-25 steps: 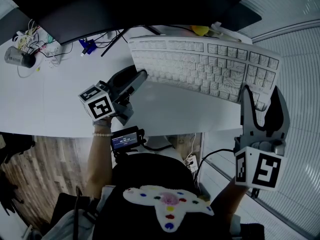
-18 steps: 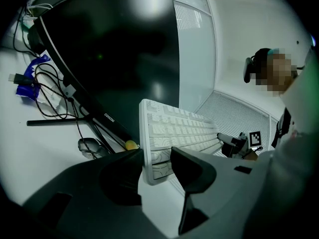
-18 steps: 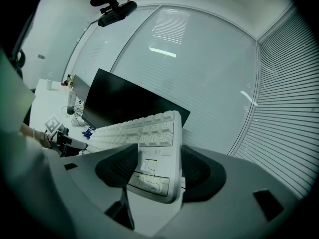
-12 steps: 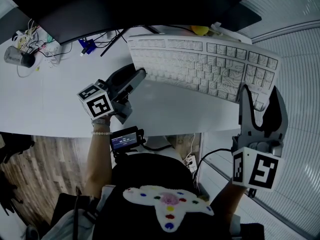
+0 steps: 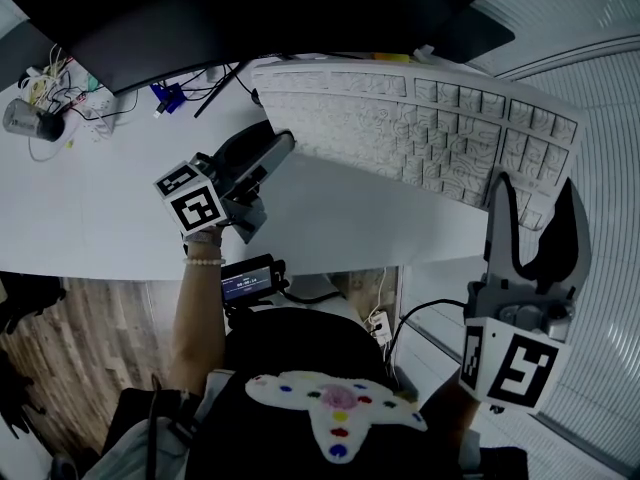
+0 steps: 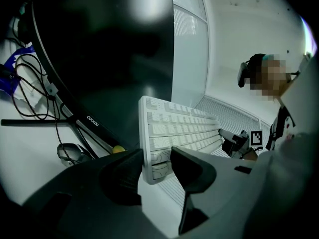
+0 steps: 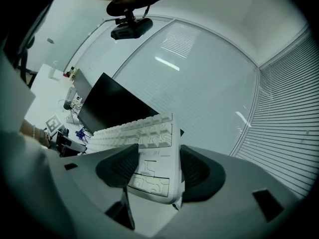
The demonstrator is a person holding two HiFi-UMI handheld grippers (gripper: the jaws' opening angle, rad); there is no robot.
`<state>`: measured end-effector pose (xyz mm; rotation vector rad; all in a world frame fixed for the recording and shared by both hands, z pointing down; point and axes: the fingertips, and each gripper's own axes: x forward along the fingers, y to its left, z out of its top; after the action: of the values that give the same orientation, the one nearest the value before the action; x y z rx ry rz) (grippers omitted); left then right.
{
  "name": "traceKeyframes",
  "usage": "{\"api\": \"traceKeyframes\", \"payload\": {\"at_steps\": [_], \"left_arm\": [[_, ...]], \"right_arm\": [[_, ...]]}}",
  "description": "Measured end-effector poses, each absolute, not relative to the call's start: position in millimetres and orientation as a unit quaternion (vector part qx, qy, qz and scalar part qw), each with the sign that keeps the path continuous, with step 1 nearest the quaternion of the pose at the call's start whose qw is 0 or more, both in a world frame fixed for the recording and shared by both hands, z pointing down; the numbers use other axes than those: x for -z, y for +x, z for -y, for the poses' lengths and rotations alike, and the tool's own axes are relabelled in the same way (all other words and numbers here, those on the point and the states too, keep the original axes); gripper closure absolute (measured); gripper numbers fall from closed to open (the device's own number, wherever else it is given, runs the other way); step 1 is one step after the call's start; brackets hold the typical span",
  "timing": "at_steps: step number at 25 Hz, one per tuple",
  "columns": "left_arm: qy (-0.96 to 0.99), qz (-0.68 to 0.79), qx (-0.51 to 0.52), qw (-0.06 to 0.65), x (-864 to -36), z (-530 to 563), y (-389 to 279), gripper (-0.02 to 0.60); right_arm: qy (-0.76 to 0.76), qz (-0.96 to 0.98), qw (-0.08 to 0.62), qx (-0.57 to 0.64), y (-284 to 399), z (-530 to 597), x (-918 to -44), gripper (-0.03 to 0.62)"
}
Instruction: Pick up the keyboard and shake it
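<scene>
White tabletop (image 5: pixel 100 218) fills the left and middle of the head view, with a dark monitor (image 5: pixel 250 8) along its far side and a tangle of cables (image 5: pixel 60 88) at its far left corner. Wooden floor (image 5: pixel 90 328) shows below the near edge. A white keyboard (image 5: pixel 420 138) hangs in front of the monitor, raised off the tabletop and tilted, its right end reaching out past the tabletop's edge. The left gripper (image 5: pixel 275 153) is clamped on the keyboard's left end, one jaw on each face. The right gripper (image 5: pixel 533 196) pinches the right end in the same way.
</scene>
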<state>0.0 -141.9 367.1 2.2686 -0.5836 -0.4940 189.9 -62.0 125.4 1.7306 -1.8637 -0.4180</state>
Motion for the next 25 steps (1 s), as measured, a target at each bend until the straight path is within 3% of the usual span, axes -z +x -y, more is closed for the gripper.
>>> {"api": "traceKeyframes", "payload": {"at_steps": [14, 25], "left_arm": [[0.882, 0.266, 0.147, 0.359, -356.7, 128.7, -18.5, 0.394], [0.863, 0.333, 0.076, 0.371, -383.6, 125.9, -53.1, 0.394]], "right_arm": [[0.639, 0.723, 0.248, 0.089, 207.9, 67.8, -141.8, 0.313], [0.611, 0.765, 0.203, 0.004, 213.7, 101.0, -211.3, 0.313]]}}
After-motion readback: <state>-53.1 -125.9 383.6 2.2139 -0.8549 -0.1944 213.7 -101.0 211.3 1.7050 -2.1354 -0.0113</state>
